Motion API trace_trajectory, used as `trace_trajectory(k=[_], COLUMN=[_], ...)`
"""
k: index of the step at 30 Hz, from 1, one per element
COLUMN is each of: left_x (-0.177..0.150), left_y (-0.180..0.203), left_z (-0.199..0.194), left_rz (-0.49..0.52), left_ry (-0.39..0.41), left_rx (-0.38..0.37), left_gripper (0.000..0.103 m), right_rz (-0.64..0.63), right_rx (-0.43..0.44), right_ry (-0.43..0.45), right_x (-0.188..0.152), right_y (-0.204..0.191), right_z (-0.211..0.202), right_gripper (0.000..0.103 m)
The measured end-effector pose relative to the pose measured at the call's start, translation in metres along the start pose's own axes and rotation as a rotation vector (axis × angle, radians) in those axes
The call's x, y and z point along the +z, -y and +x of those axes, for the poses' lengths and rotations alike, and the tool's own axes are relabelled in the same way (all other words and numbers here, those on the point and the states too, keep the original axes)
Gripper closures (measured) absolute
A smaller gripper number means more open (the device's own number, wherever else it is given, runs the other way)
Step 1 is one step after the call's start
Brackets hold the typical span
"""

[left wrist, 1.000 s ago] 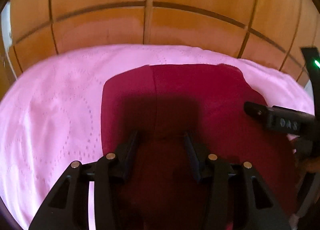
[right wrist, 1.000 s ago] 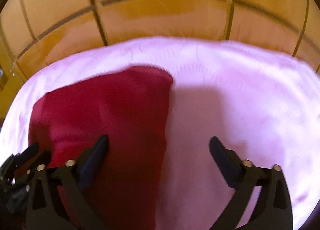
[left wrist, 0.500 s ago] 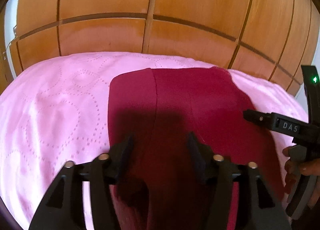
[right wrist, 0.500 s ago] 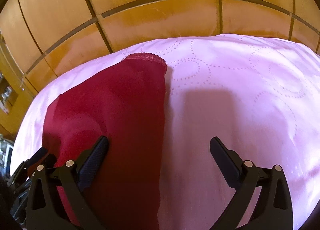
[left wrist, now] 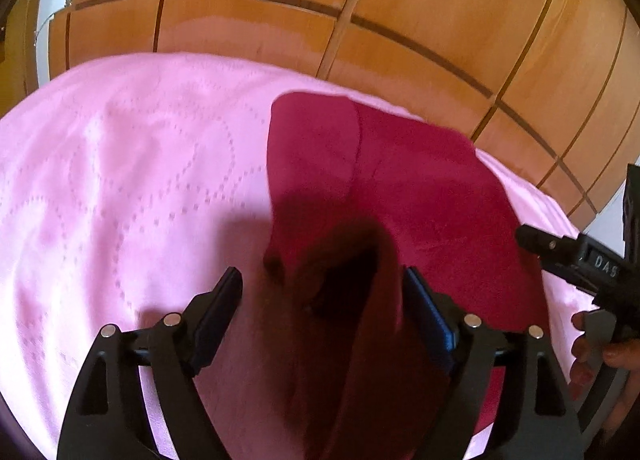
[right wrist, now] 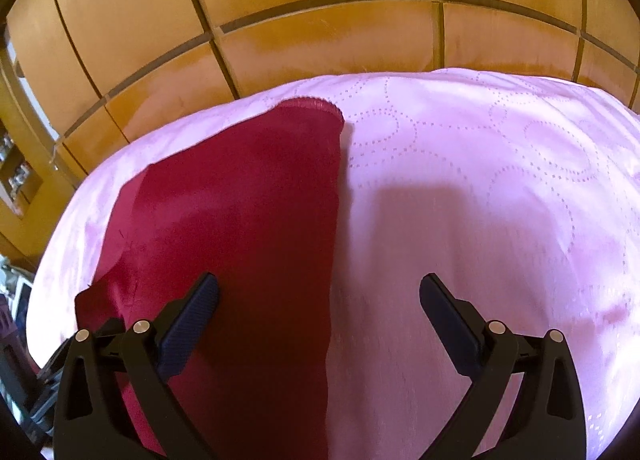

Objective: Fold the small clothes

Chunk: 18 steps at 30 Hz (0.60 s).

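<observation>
Fingers (left wrist: 230, 292) just opening, red garment (left wrist: 420, 188) between.

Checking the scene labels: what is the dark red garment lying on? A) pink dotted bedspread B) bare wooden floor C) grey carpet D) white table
A: the dark red garment lies flat on the pink bedspread with dotted circle patterns; wooden panels stand behind it.
</observation>
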<state>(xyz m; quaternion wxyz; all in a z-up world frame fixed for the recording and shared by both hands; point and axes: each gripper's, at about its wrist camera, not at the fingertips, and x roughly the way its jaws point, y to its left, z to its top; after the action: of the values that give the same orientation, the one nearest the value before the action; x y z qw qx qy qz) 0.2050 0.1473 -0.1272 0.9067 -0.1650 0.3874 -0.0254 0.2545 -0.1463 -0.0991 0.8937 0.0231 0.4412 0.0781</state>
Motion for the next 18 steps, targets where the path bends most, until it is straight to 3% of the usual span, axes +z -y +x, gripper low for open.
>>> trace_trajectory(k=[9,14,18], left_x=[-0.003,-0.003,-0.009], left_y=[-0.007,-0.011,-0.002], left_z=[-0.002,-0.006,-0.003], left_rz=[-0.044,-0.092,-0.048], left_ry=[-0.028,-0.055,-0.080], left_rx=[-0.047,-0.132,-0.140], left_gripper=[0.019,0.017,0.018], right_rz=[-0.005,0.019,-0.026], right_rx=[-0.004,0.034,0.035], right_ry=[-0.004,-0.024,-0.037], right_x=[-0.004,-0.007,-0.016], right_y=[0.000,0.004,-0.001], right_z=[-0.002,-0.008,-0.012], right_gripper=[0.004,0.004,0.004])
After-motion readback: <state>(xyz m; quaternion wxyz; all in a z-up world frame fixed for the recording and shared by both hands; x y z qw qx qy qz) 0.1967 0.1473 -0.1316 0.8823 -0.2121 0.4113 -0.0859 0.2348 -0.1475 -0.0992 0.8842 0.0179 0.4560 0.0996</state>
